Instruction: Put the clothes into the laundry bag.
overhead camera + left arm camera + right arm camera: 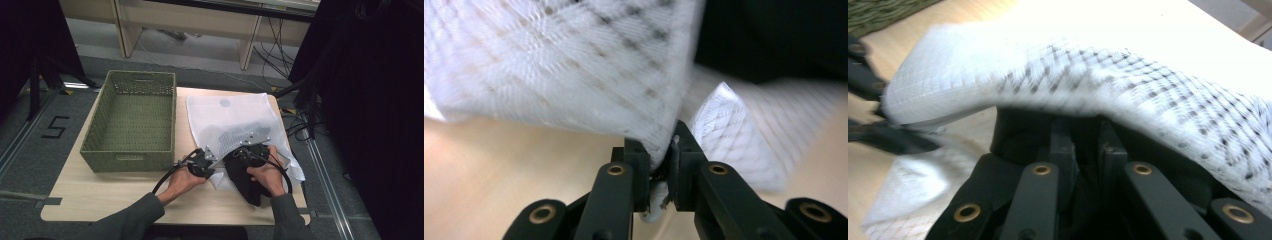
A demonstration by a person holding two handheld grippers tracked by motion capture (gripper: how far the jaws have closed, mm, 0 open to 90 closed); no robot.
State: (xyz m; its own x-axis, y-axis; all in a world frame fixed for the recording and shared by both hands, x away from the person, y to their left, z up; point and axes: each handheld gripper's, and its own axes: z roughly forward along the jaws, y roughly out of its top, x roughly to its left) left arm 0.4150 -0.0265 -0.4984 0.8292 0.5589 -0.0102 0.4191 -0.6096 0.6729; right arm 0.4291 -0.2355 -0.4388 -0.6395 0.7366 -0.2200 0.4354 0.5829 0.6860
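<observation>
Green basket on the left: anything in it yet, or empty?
Empty. The high view shows the green basket's woven bottom bare from wall to wall; the white mesh bag and the black garment lie beside it on the table.

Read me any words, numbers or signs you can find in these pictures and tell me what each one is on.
"5": black digit marked on the grey floor left of the light wooden table.
Round grey mark on the white mesh laundry bag: too small and blurred to read.
Green woven basket: no text readable on it.
</observation>
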